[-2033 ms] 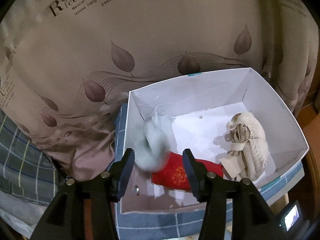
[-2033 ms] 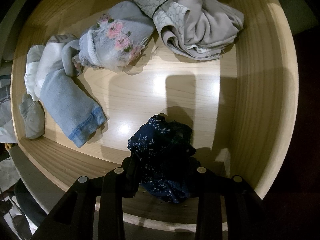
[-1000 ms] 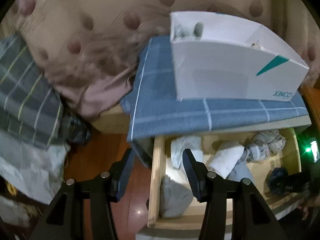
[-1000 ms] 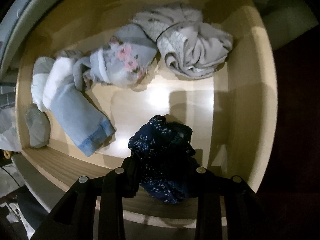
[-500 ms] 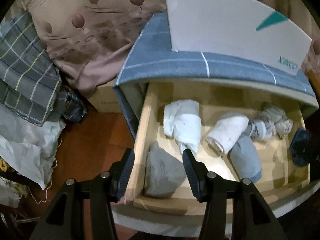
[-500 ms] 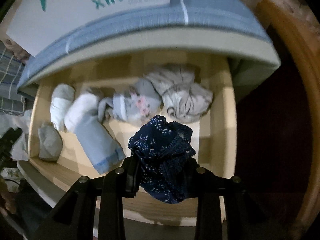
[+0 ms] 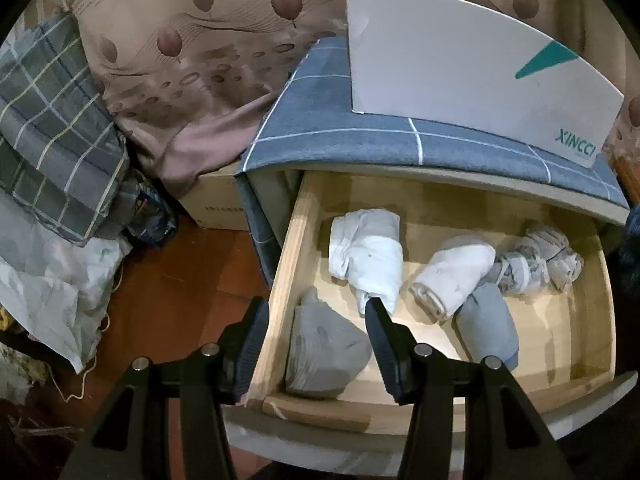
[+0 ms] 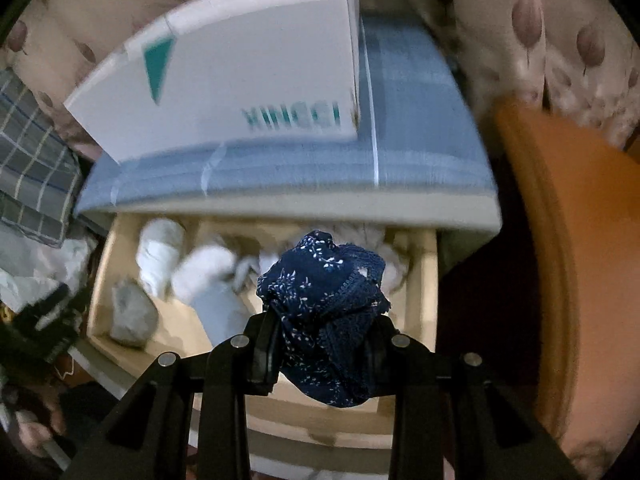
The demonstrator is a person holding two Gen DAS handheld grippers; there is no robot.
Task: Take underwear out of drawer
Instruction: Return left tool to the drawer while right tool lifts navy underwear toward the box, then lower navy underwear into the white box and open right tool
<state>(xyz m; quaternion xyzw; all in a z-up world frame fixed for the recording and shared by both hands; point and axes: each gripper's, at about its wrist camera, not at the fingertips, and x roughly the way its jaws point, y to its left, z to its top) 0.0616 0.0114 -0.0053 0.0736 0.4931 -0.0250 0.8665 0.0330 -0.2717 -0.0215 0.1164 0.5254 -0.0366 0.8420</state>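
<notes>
My right gripper [image 8: 324,336] is shut on navy floral underwear [image 8: 324,296] and holds it above the open wooden drawer [image 8: 424,280]. My left gripper [image 7: 316,324] is open and empty, above the drawer's front left corner [image 7: 280,320], over a grey folded garment [image 7: 324,348]. The drawer holds several rolled garments: a white one [image 7: 368,256], a cream one [image 7: 452,272], a pale blue one [image 7: 488,324] and a grey lacy bundle [image 7: 536,256].
A white cardboard box [image 7: 460,72] stands on the blue checked cloth [image 7: 320,120] on top of the cabinet. Leaf-print bedding [image 7: 200,40], a plaid cloth [image 7: 52,128] and bags [image 7: 44,288] lie to the left. An orange-brown wooden surface [image 8: 560,240] is at the right.
My right gripper has lifted the navy underwear up out of the drawer. My left gripper has let go of a pale garment in the white box and swung down to the drawer's left end.
</notes>
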